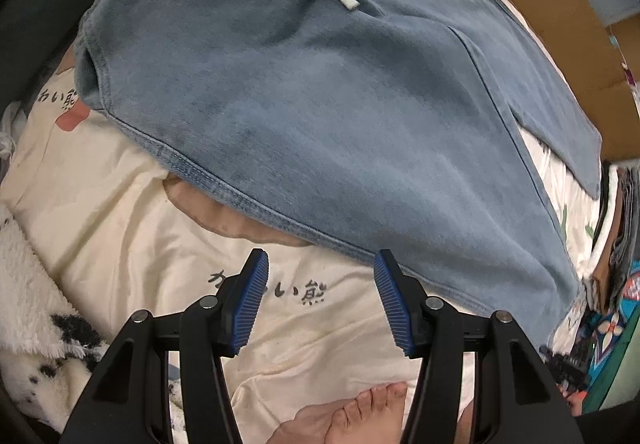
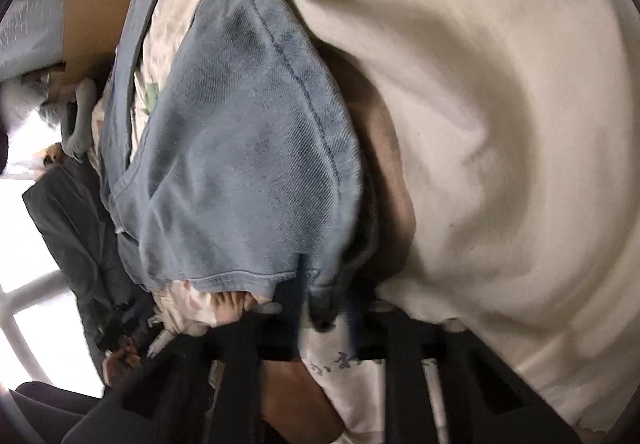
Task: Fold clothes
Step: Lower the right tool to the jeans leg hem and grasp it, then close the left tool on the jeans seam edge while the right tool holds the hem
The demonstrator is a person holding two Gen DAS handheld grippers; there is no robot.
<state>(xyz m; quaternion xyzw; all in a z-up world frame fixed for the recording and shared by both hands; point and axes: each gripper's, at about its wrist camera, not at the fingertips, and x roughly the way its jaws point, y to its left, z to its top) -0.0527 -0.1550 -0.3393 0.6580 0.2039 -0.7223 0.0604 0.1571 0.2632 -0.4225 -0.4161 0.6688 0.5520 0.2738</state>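
The right hand-held gripper (image 2: 320,308) is pinching the near hem of the light-blue denim shorts (image 1: 320,84), which are lying just beyond the spread, empty left hand-held gripper (image 1: 320,264).

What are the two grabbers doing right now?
Left gripper: open, holding nothing, above the cream printed bedsheet.
Right gripper: closed on the hem of the light blue denim shorts.

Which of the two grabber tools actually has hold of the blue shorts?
The right gripper: its jaws pinch the hem of the denim shorts. The left gripper stands open above the cream sheet, holding nothing.
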